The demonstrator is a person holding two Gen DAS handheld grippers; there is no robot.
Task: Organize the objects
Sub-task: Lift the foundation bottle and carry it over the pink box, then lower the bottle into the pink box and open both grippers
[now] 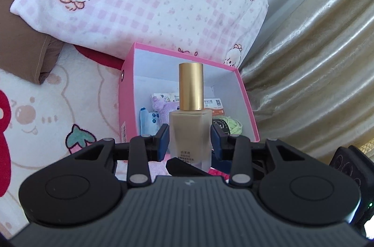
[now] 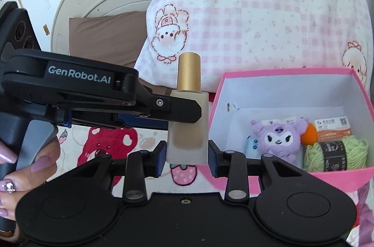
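Note:
A frosted beige bottle (image 1: 190,130) with a gold cap stands upright between the blue pads of my left gripper (image 1: 189,142), which is shut on it. In the right wrist view the same bottle (image 2: 188,130) sits between the pads of my right gripper (image 2: 187,157), which touch its lower sides, while the left gripper (image 2: 163,111) reaches in from the left and holds its middle. The pink box (image 2: 292,74) with white walls lies right of the bottle; in the left wrist view the box (image 1: 131,93) is behind the bottle.
The box holds a purple plush (image 2: 278,137), green yarn (image 2: 334,153), an orange ball (image 2: 309,133), a card (image 2: 332,125) and a blue item (image 1: 149,121). A pink checked pillow (image 2: 257,13) lies behind. A beige curtain (image 1: 315,72) hangs at the right. A cartoon blanket (image 1: 46,118) covers the bed.

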